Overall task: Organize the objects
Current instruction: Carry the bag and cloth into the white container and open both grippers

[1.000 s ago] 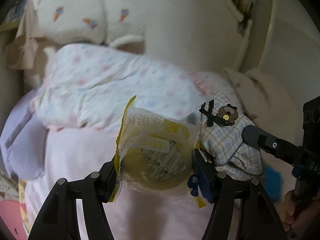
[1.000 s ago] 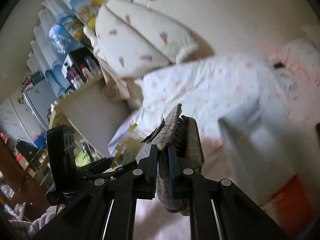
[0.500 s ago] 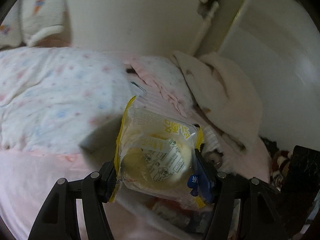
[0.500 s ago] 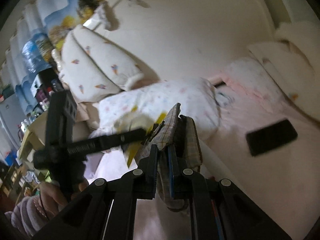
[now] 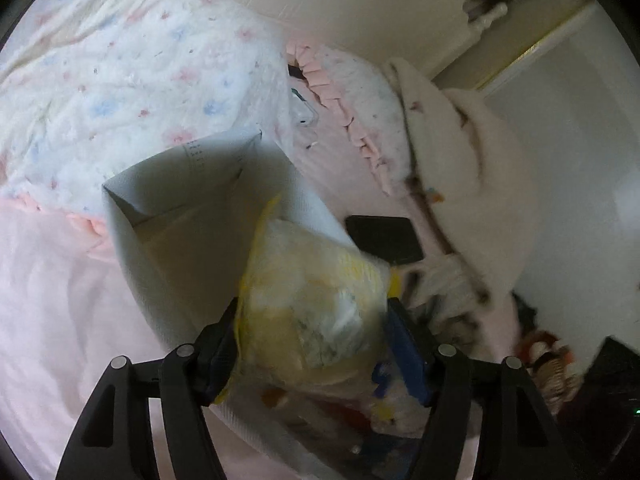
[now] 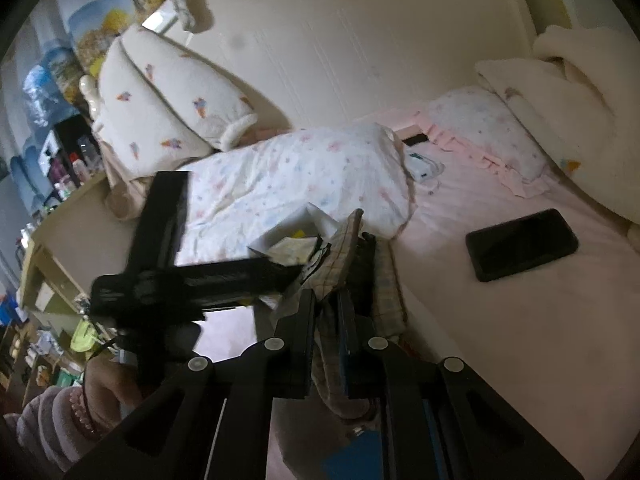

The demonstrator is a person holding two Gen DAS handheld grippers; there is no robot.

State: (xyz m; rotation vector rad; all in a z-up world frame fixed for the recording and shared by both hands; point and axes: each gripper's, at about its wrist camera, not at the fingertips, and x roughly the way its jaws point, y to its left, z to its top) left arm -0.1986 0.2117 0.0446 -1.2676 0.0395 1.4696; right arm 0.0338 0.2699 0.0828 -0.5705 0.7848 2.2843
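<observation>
Left wrist | left hand-held gripper (image 5: 316, 344) tilted down | jaws opening around yellow packet (image 5: 316, 300)

A clear plastic packet (image 5: 316, 320) edged in yellow, with pale yellowish contents and a printed label, blurred, hangs just above the open mouth of a white paper bag (image 5: 180, 216), between two dark gripper pads; whether they still press on it cannot be told. The bag stands upright on the pink sheet, its rim creased and folded, with more colourful items dimly visible inside. A small checked cloth pouch (image 6: 344, 252), beige with thin crossing lines and a dark bow, is pinched upright just beside the bag, on the side towards a black phone (image 6: 522, 244) lying flat on the sheet.
</observation>
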